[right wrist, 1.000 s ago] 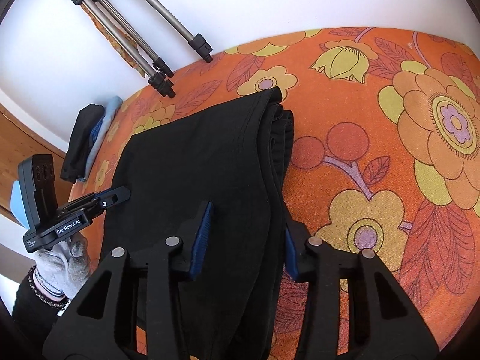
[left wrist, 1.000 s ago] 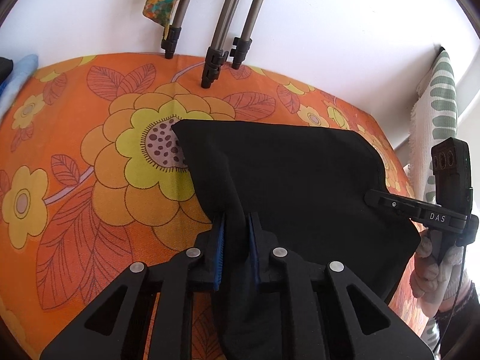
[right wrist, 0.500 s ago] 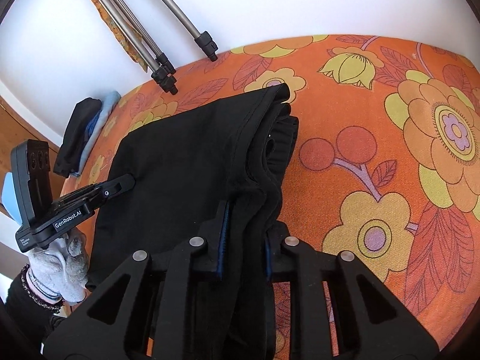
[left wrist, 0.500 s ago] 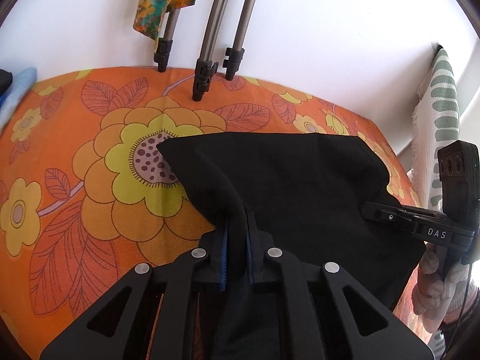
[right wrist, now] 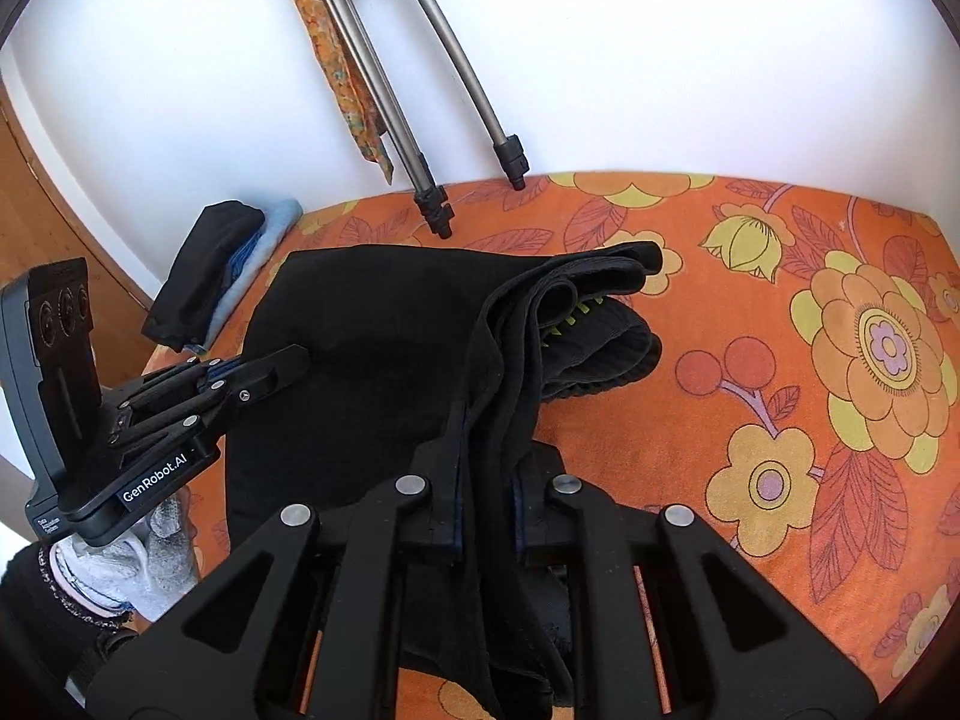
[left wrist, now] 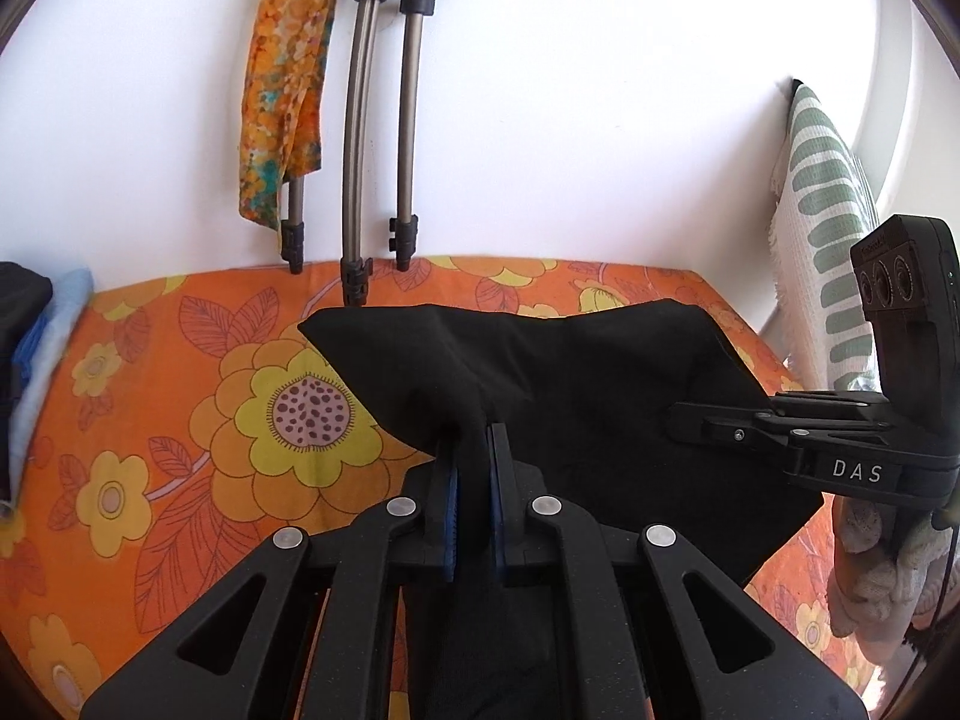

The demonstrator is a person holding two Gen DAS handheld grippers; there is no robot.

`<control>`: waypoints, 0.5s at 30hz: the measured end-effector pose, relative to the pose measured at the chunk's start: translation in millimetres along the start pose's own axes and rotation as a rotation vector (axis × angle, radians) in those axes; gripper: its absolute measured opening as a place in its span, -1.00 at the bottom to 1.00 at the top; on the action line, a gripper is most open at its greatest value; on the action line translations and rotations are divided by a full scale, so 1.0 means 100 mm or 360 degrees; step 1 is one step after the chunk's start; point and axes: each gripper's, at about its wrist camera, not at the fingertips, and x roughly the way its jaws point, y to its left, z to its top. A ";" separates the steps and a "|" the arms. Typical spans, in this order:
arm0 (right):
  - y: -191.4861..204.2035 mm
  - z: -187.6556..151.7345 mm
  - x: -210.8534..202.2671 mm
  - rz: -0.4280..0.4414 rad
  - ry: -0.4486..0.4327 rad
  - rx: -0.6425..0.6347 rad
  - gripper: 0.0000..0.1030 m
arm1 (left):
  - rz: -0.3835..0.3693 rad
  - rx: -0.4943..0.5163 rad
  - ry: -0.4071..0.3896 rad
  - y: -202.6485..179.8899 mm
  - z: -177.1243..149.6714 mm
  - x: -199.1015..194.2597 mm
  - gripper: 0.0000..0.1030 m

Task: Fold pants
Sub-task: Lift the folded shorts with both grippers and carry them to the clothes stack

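Black pants lie partly folded on an orange flowered bedspread. My left gripper is shut on a fold of the pants at their left edge and lifts it. My right gripper is shut on the layered right edge of the pants, near the ribbed waistband. In the left wrist view the right gripper reaches over the cloth from the right. In the right wrist view the left gripper reaches in from the left.
Tripod legs and a hanging orange scarf stand against the white wall at the back. A stack of folded dark and blue clothes lies at the bed's left end. A green-patterned white cushion leans at the right.
My right gripper closed on the pants' edge. Both grippers rose and pulled back, lifting their folds; the wall and tripod now fill more of both views.
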 end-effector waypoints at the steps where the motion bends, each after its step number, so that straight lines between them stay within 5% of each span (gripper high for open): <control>1: 0.06 0.01 -0.04 -0.0005 -0.0009 -0.0017 -0.80 | -0.0005 0.0002 -0.0011 -0.01 0.01 -0.06 -0.87; 15: 0.90 0.12 -0.56 0.0018 -0.0145 -0.0159 -0.80 | 0.0053 0.0003 -0.0167 0.19 0.09 -0.92 -0.87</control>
